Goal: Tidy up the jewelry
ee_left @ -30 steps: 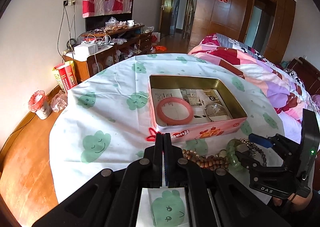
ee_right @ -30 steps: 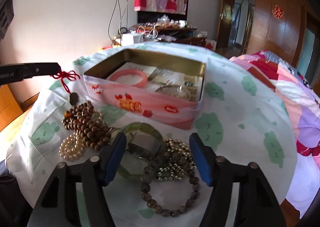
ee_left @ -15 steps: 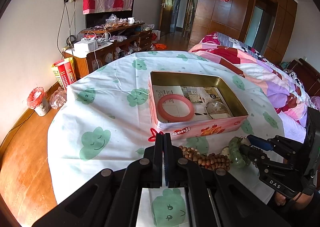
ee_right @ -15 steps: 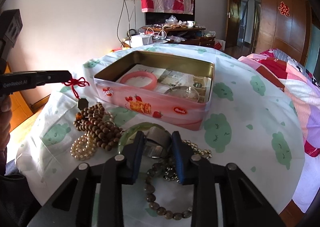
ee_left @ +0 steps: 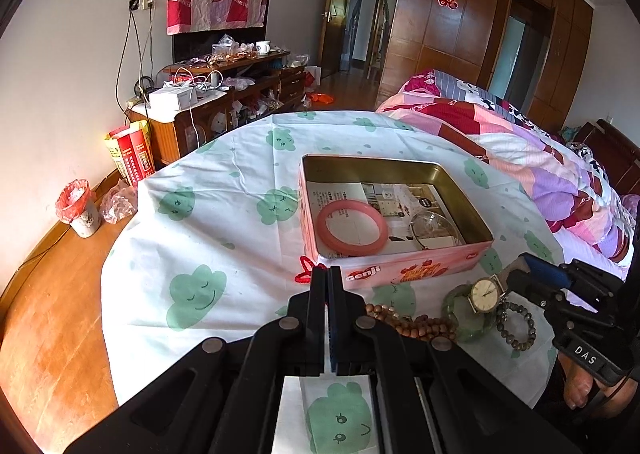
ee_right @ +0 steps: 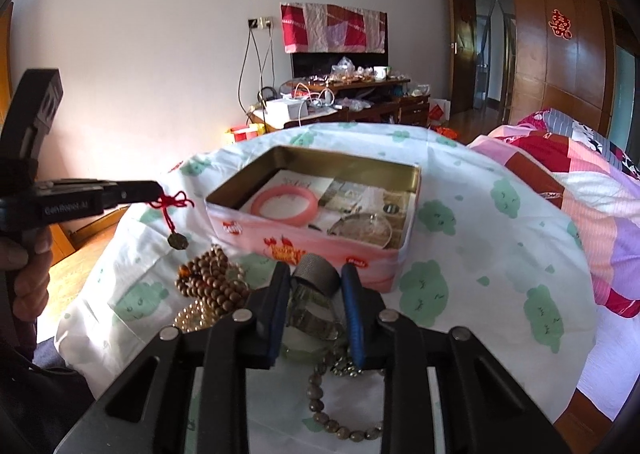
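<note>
The right gripper clamps a wristwatch by its mesh band above the bracelets. The left gripper, fully closed, pinches a red knotted cord beside the pink tin.

Pink bangle in pink tin; green-cloud white tablecloth.

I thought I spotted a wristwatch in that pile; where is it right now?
The wristwatch is clamped in the right gripper, lifted just above the green bangle and the bead bracelets, in front of the pink tin's near wall.
</note>
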